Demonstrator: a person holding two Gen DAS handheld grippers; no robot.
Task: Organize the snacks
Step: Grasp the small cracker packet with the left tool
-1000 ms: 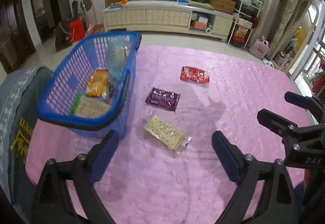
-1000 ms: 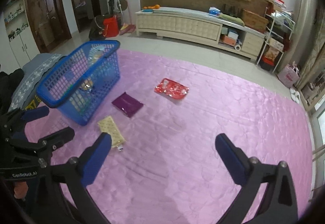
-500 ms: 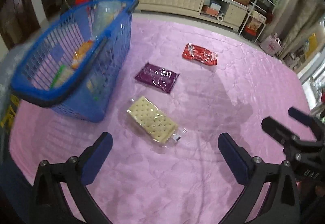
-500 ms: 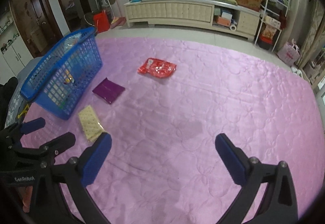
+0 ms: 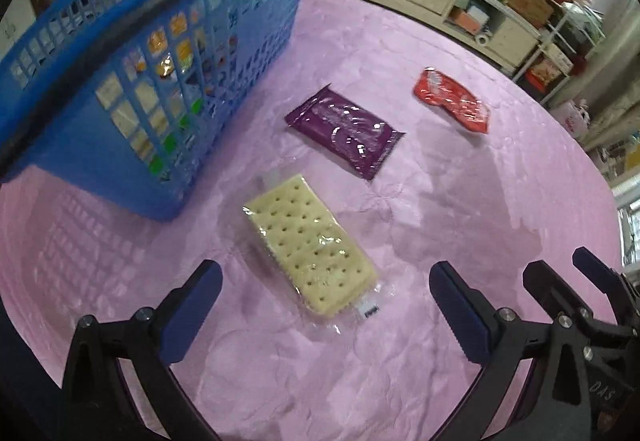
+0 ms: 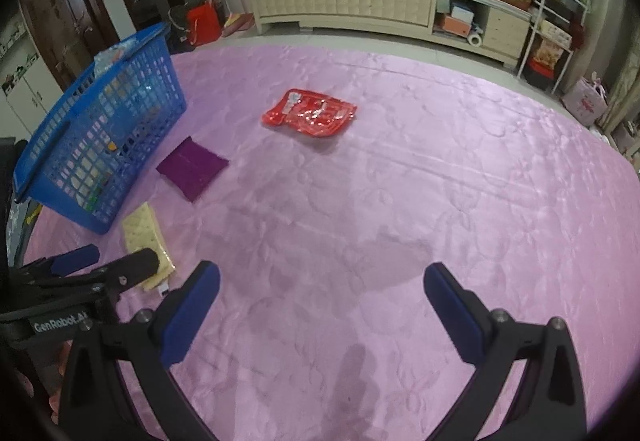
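Blue fingers (image 5: 320,293) wide open over cracker pack (image 5: 310,247), empty.

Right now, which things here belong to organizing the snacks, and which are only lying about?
For the job:
- cracker pack
- purple packet
- red packet
- blue basket
- left claw, open

Just lying about:
- long cabinet
- red bag
- wire shelf rack

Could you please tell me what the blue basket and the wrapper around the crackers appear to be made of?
The blue basket looks like moulded rigid plastic: uniform colour, open grid walls. The cracker wrapper seems thin clear plastic film: the crackers show through, with glossy crinkled highlights.
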